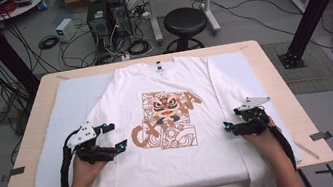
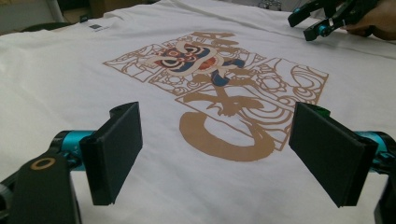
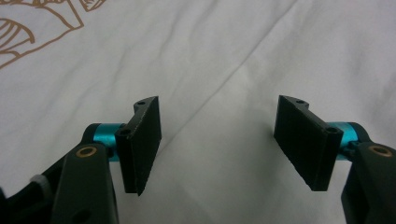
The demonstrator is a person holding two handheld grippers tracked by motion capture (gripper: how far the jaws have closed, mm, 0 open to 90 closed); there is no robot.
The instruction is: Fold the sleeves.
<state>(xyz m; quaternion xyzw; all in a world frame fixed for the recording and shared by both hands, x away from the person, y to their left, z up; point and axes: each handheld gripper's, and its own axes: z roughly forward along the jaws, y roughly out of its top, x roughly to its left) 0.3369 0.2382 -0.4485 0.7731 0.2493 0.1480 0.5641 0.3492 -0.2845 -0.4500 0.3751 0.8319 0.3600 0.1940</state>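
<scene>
A white T-shirt (image 1: 165, 164) lay flat, print up, on a pale sheet (image 1: 55, 141) over the table (image 1: 274, 81), its hem hanging off the near edge and hidden there. The left gripper (image 1: 113, 137) and right gripper (image 1: 229, 119) stood at either side of the print, both with jaws apart, nothing between them. A pinch risked catching one layer only, or dragging the sheet; how close the pads sat to the fabric could not be judged.
</scene>
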